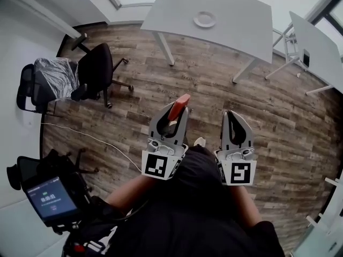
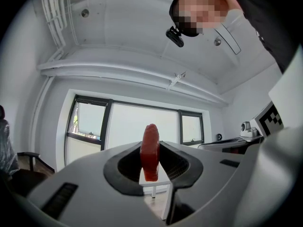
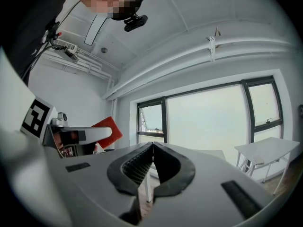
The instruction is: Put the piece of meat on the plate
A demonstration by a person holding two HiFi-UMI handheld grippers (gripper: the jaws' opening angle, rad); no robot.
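Your dark sleeves fill the bottom of the head view, and both grippers reach out level from them, side by side over the wood-plank floor. Your left gripper has its jaws closed partway onto the piece of meat. It is a red slab standing on edge between the pads, and its upper end pokes out past the fingertips. In the left gripper view the meat sits upright and centred in the grip. Your right gripper is just beside the left one. Its jaws meet at the tips and there is nothing between them.

Well ahead of both grippers is the plate, white and round, lying about midway across the grey table, away from its edges. The meat is in the air, well short of that table's near edge. A second table stands to the right, a black office chair to the left, and a lit screen sits by your left elbow.
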